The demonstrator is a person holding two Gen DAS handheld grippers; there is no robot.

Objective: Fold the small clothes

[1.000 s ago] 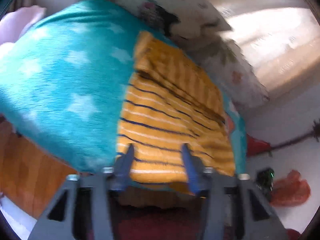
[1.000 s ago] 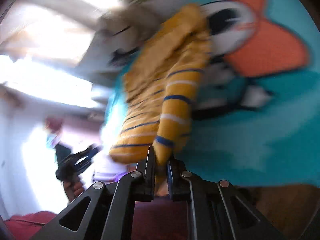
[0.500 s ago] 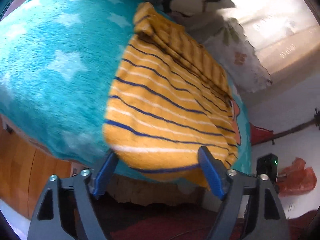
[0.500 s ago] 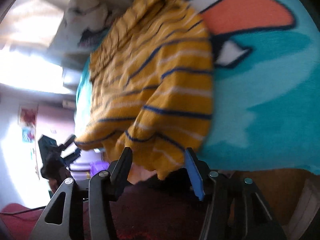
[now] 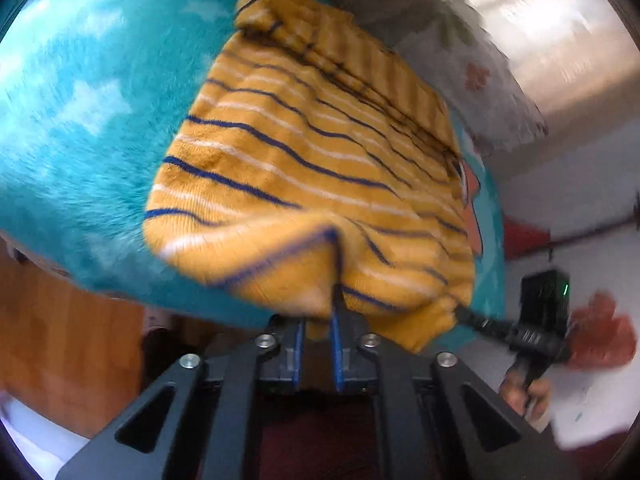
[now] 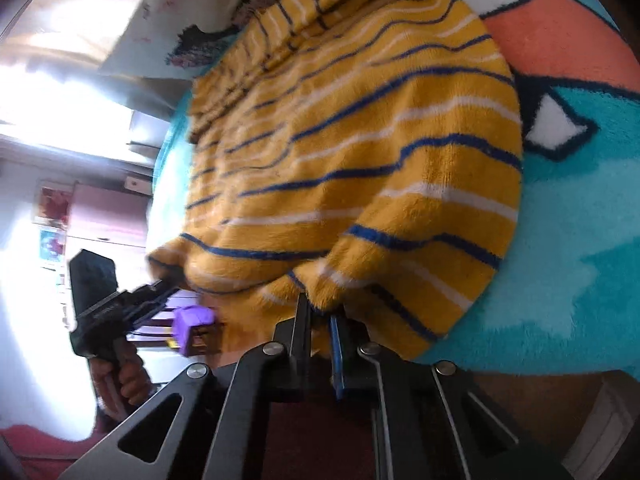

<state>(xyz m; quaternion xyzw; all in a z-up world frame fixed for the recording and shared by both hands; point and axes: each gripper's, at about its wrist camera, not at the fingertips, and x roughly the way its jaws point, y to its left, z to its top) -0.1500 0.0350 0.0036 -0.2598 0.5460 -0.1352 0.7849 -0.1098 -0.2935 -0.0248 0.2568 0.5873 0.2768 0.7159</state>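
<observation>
A small yellow garment with blue and white stripes [image 5: 304, 152] lies on a teal fleece blanket [image 5: 80, 128]; it also shows in the right wrist view [image 6: 360, 152]. My left gripper [image 5: 316, 320] is shut on the garment's near hem, which bunches up between the fingers. My right gripper [image 6: 320, 316] is shut on the near hem at the other corner. Each gripper shows in the other's view, the right one at the garment's right edge [image 5: 520, 332] and the left one at its left edge [image 6: 120, 304].
The blanket [image 6: 580, 240] has an orange and white cartoon print. Patterned pillows [image 5: 460, 40] lie beyond the garment. A wooden bed edge [image 5: 60, 340] runs below the blanket. A purple object [image 6: 194, 322] sits low at left.
Both grippers were open around the near hem half a second ago; now both have shut on it, and the hem is bunched and lifted slightly.
</observation>
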